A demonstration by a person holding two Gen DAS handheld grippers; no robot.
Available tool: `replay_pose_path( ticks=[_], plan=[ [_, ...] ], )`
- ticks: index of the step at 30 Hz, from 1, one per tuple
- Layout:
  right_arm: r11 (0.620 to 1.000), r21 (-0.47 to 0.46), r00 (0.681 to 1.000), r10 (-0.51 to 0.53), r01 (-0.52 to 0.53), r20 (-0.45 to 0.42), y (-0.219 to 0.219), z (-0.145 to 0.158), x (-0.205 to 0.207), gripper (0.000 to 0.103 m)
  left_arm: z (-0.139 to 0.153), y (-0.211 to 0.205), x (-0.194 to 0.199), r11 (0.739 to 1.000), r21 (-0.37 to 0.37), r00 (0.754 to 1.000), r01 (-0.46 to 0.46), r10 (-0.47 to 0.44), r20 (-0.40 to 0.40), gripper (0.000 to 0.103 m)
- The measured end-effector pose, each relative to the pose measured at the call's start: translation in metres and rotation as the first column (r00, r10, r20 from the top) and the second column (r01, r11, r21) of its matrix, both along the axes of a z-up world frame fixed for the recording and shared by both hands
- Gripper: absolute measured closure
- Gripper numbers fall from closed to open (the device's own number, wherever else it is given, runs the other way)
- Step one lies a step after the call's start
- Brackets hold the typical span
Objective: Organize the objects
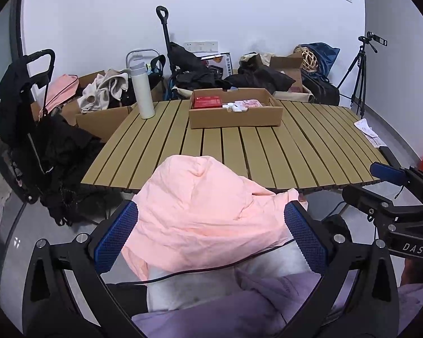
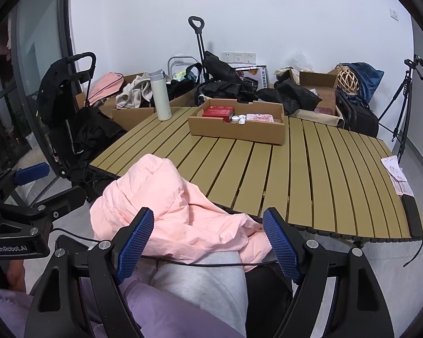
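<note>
Jacket (image 1: pixel 200 211), pink and crumpled, lies between and just ahead of both grippers' wide-open jaws, left gripper (image 1: pixel 211 236) and right gripper (image 2: pixel 208 242) gripping nothing.

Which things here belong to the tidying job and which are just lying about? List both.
Job: pink jacket, cardboard tray, left gripper, right gripper, both open.
Lying about: white flask, tripod, papers, clothes boxes.

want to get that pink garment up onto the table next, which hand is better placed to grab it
Left, by a little. The pink garment bunches between the open left tongs, filling the gap between them. The right tongs, also open, frame only its nearer edge, with a grey-clad leg below.
</note>
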State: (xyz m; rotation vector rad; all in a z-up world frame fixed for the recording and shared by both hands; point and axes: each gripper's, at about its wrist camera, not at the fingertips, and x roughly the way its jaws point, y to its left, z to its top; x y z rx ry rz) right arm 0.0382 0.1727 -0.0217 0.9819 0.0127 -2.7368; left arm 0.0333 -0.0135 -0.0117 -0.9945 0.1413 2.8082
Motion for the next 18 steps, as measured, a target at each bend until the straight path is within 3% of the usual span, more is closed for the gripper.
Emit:
replay_pose_path(
  ticks=[18],
  plan=[
    [1.000, 0.012, 1.000, -0.001, 0.001, 0.014, 0.0015, -0.0028, -0.0028, 0.020, 0.0002, -0.0011, 0.0000, 1.000, 0.000, 1.000, -0.005, 0.005, -0.005, 0.000]
  ],
)
